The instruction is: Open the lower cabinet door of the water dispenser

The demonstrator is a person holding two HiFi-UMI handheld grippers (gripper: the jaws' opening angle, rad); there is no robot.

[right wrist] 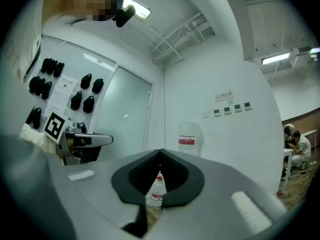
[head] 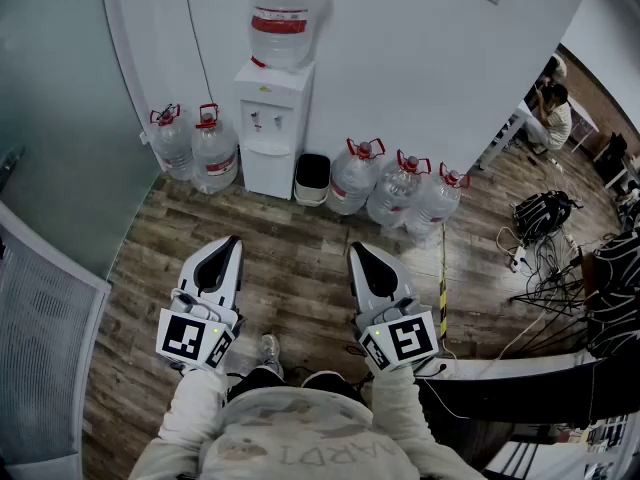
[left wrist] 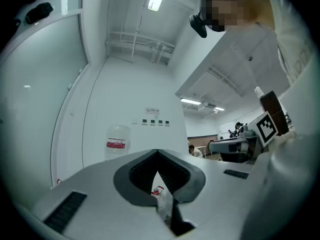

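The white water dispenser (head: 270, 128) stands against the far wall with a large bottle (head: 283, 18) on top. Its lower cabinet door (head: 266, 176) is closed. Both grippers are held out over the wood floor, well short of the dispenser. My left gripper (head: 230, 243) is shut and empty, with its jaw tips meeting. My right gripper (head: 358, 250) is shut and empty too. In the left gripper view the gripper (left wrist: 157, 153) points level toward the wall, with the bottle (left wrist: 117, 141) up to the left. In the right gripper view the gripper (right wrist: 160, 151) points likewise, with the bottle (right wrist: 187, 139) just right.
Two water jugs (head: 195, 148) stand left of the dispenser. On its right are a small bin (head: 313, 178) and three jugs (head: 400, 193). Cables and a dark bag (head: 540, 218) lie at the right. Seated people (head: 550, 108) are far right. A mesh panel (head: 40, 338) is at my left.
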